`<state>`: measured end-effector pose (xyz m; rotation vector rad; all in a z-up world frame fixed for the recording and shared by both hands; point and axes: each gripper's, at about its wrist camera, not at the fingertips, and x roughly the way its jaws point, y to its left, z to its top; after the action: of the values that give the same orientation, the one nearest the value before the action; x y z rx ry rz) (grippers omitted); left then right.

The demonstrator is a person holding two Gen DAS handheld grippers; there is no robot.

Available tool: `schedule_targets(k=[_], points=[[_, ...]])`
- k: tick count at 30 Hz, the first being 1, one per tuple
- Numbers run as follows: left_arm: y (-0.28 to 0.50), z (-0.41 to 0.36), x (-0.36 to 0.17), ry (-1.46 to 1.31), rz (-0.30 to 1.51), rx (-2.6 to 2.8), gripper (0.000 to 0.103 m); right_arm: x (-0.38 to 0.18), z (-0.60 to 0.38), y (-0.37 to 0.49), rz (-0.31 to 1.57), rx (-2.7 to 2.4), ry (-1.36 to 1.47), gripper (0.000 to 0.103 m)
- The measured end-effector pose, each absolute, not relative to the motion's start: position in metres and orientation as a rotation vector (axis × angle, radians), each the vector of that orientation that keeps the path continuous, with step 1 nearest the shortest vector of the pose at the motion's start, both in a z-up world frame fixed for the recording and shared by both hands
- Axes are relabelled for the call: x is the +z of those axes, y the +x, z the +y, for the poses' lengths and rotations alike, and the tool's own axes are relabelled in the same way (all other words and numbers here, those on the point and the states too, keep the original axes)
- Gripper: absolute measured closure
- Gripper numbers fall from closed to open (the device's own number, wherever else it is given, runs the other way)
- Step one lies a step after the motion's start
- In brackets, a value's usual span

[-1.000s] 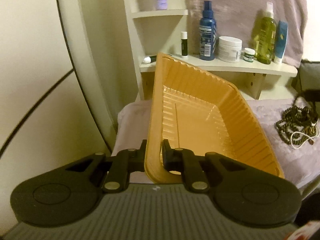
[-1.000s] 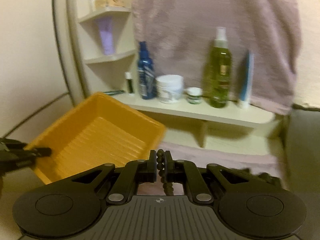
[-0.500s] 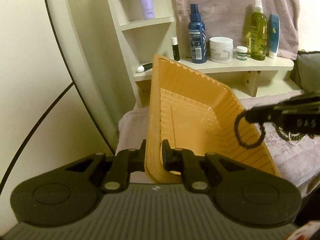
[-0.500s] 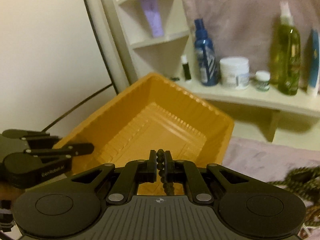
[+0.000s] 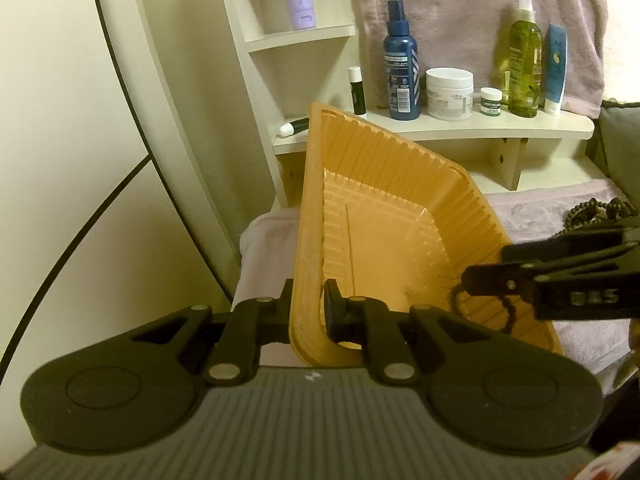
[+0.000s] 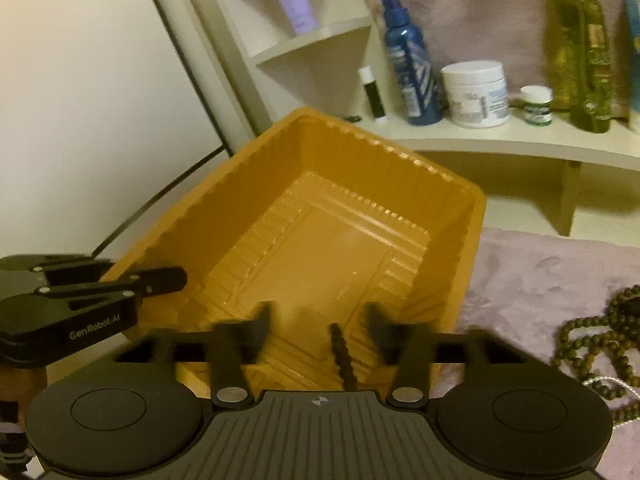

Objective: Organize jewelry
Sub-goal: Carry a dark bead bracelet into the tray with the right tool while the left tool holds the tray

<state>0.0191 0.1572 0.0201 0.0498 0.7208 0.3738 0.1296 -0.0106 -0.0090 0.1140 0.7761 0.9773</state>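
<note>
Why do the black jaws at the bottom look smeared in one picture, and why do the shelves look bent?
In the right wrist view the right gripper is motion-blurred: its jaws have just been opening, with a bead strand loose between them. In the left wrist view the left gripper is sharp, clamped on the orange tray. The fisheye lenses curve the shelf.

Hidden, cropped and blurred parts

The right gripper (image 6: 316,320) shows its fingers (image 6: 260,320) smeared by motion blur, its jaws just opening; the beaded strand (image 6: 344,356) between them disappears under the gripper body. To its right, the bead pile (image 6: 592,344) is cut by the frame edge. The left gripper (image 5: 308,308) hides the near wall of the orange tray (image 5: 312,200). Bottle labels are unreadable.
</note>
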Motion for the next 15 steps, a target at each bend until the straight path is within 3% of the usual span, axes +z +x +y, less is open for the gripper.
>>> schedule_targets(k=[15], points=[[0.02,0.155,0.02,0.061,0.725,0.386,0.091,0.003,-0.108,0.132,0.662,0.667,0.117,0.042]])
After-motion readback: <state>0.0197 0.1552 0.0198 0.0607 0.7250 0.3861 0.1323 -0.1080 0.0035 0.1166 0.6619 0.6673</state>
